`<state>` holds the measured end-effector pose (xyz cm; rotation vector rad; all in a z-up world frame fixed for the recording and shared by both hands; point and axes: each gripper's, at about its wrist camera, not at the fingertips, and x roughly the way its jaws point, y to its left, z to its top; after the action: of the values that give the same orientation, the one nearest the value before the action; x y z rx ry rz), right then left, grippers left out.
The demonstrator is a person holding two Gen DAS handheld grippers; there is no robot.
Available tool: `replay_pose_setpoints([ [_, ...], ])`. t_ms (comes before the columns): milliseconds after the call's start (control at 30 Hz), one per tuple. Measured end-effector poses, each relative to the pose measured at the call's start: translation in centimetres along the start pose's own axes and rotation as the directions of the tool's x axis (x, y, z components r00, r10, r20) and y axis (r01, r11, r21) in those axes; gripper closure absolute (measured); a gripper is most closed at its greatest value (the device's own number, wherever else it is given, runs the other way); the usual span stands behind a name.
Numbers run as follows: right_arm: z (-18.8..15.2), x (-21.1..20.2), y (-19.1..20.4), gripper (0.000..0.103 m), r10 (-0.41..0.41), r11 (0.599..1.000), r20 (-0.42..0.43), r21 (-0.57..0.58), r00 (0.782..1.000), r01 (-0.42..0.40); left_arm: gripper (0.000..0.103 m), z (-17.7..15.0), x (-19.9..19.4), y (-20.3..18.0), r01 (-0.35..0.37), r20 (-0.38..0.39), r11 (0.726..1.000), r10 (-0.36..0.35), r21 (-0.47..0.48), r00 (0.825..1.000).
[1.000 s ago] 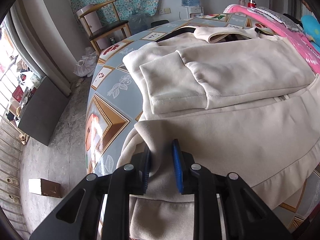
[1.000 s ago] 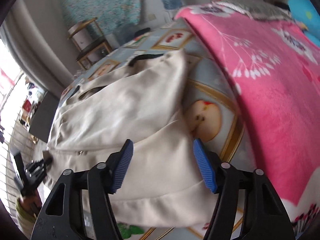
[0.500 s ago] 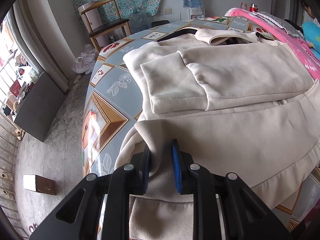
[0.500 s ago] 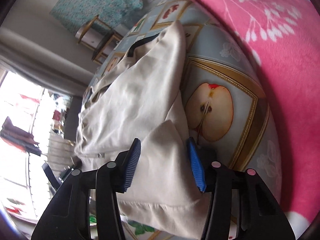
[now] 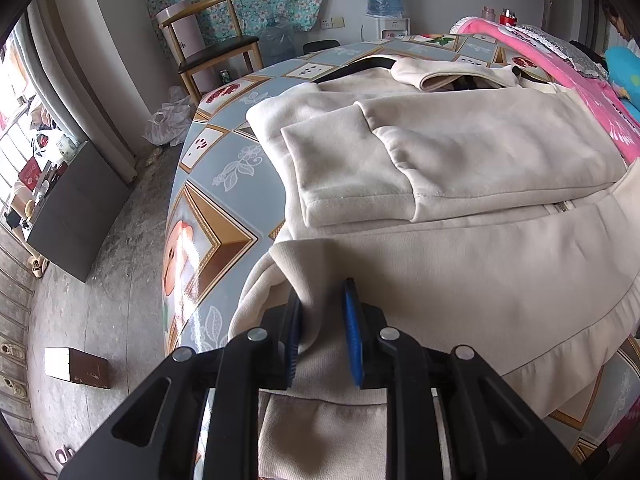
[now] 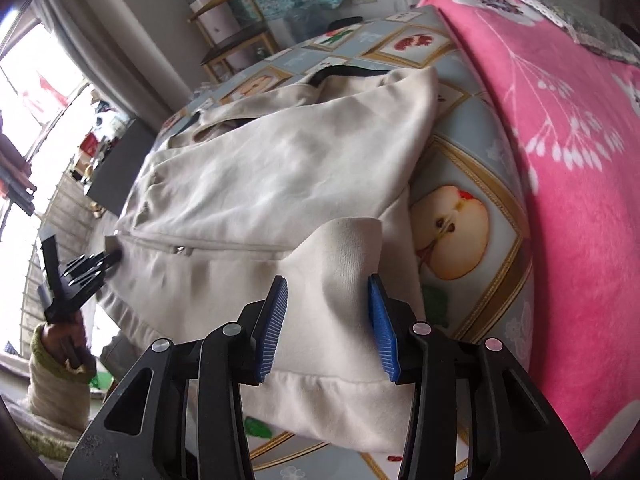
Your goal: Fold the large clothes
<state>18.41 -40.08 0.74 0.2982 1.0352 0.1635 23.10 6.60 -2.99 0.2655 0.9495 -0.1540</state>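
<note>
A cream fleece zip jacket [image 5: 460, 264] lies spread on the round table [image 5: 208, 240], one sleeve [image 5: 352, 172] folded across its chest. My left gripper [image 5: 322, 320] is shut on the jacket's near hem corner, and cloth fills the narrow gap between its blue pads. In the right wrist view the same jacket [image 6: 280, 168] shows, and my right gripper [image 6: 328, 316] straddles a raised fold at the other hem corner. Its jaws are closing with that cloth between them, and the pad faces still show. The left gripper [image 6: 112, 258] appears at the far left, held by a sleeved hand [image 6: 60, 336].
A pink flowered blanket [image 6: 560, 140] covers the table's right side. The tablecloth carries fruit pictures such as an apple [image 6: 452, 232]. Beyond the table stand a wooden chair [image 5: 212, 48], a water dispenser [image 5: 384, 4] and a dark cabinet [image 5: 76, 208]. A small box [image 5: 76, 368] lies on the floor.
The right gripper's jaws have narrowed around the hem fold and its view has tilted and swung back. The left gripper has kept its hold and place.
</note>
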Motion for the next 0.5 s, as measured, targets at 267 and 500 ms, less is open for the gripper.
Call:
replay_pose_setpoints([
  [267,0.1,1.1,-1.3,0.07,0.012,0.997,-0.007,0.075,1.0,-0.012,0.085,0.1,0.1,0.1,0.006,-0.003,1.0,-0.006,-0.008,1.0],
  [500,-0.8,0.8,1.8,0.072,-0.161,0.985,0.01,-0.067,0.987,0.161,0.085,0.0,0.1,0.1,0.009,-0.005,1.0,-0.009,-0.006,1.0],
])
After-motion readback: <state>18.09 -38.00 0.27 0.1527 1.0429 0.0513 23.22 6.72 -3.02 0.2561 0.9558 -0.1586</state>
